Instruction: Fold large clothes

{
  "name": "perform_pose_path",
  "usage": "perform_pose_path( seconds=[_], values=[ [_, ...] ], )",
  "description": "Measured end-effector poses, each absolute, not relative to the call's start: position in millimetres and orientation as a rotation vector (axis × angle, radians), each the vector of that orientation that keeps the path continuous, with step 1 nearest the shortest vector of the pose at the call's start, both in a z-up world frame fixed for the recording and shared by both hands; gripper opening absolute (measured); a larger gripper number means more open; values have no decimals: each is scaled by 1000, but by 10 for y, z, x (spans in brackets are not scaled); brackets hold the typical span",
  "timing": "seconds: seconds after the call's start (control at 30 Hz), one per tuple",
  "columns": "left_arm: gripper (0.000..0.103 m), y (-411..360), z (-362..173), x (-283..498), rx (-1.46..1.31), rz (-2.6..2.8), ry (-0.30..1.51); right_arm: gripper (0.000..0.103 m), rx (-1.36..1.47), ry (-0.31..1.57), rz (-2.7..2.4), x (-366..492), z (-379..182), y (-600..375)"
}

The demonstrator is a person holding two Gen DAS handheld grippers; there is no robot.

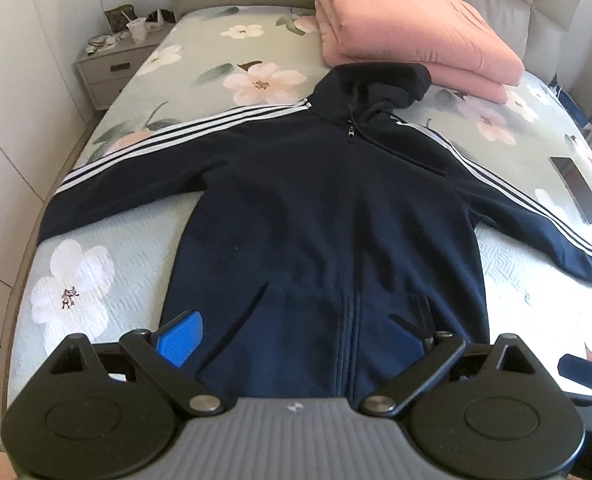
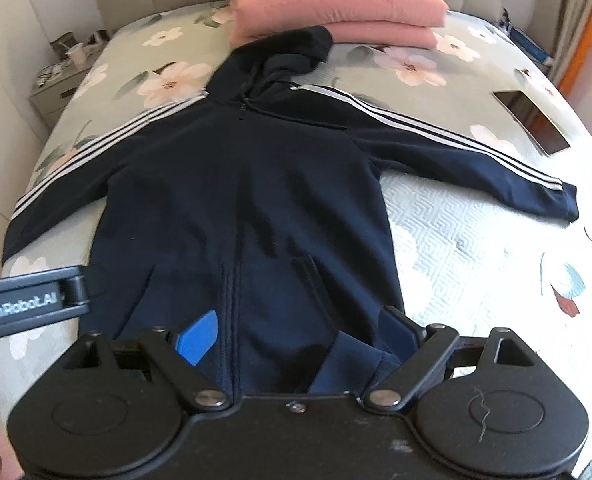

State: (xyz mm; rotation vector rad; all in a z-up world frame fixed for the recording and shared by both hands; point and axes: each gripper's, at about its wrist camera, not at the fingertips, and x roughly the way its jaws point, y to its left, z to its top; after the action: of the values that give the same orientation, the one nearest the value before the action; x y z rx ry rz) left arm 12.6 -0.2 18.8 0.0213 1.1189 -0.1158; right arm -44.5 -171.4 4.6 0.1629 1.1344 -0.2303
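A navy zip hoodie (image 1: 316, 200) with white sleeve stripes lies face up on the floral bed (image 1: 88, 280), both sleeves spread out and the hood toward the headboard. My left gripper (image 1: 296, 340) hovers open over the hem's left half, its blue pads (image 1: 180, 338) wide apart. In the right wrist view the same hoodie (image 2: 236, 184) fills the middle. My right gripper (image 2: 296, 338) is open over the hem's right half, where the cloth is slightly rumpled between the fingers. The left gripper's body (image 2: 28, 304) shows at the left edge there.
A folded pink quilt (image 1: 412, 28) sits behind the hood by the headboard. A dark phone or tablet (image 2: 532, 120) lies on the bed beyond the right sleeve. A nightstand (image 1: 112, 64) with a cup and clutter stands at the bed's far left, against white cupboards.
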Motion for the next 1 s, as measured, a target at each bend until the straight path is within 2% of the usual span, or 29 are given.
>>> perform_pose_path(
  seconds=[0.33,0.47,1.0],
  values=[
    [98,-75,276,36,92,-35,1058,103,150,1106,-319,-600,102,-1647],
    [98,-105,279,-10,68,-53,1086,103,223,1114,-271,-645,84,-1724],
    [98,-63,113,-230,2,-21,1113,103,197,1126,-133,-657,-53,-1820]
  ],
)
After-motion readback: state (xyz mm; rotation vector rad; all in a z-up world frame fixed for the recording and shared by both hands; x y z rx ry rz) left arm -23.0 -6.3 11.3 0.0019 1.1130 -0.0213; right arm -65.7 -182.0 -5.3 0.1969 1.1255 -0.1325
